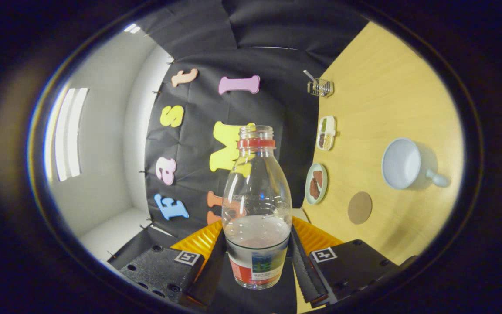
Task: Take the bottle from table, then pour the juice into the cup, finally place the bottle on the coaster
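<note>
Claw point(257, 261) grips uncapped, part-filled bottle point(256, 205)

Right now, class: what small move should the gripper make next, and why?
Probably carry the bottle toward the cup. The fingers press on its lower body, its cap is off, juice remains inside, and the cup looks empty.

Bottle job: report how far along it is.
Done: the bottle is off the table, clamped between the gripper fingers, cap off and some liquid in it. In hand: the view is rolled, so it is being carried or tipped toward the cup, which looks empty. Left: the pour, then setting the bottle on the bare coaster.
</note>
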Action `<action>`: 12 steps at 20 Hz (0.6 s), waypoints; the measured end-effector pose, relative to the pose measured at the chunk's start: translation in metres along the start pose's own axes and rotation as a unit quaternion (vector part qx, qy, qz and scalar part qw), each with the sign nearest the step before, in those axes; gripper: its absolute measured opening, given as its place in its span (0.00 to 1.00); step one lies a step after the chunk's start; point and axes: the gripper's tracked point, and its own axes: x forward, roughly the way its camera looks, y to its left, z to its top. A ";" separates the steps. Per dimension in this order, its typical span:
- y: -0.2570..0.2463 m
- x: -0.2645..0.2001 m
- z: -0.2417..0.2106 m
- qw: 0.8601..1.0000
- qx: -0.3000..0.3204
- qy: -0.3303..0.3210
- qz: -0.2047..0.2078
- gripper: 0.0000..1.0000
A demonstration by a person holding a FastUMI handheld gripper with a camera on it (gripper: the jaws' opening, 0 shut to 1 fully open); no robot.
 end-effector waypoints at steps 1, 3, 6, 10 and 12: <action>-0.001 0.000 0.002 1.000 -0.029 0.004 -0.006 0.78; 0.000 0.000 0.007 0.995 -0.096 0.010 -0.022 0.78; 0.012 0.003 0.010 0.982 -0.187 0.025 -0.028 0.78; 0.014 0.011 0.015 0.957 -0.285 0.027 -0.038 0.78; 0.008 0.018 0.010 0.942 -0.332 0.034 -0.038 0.78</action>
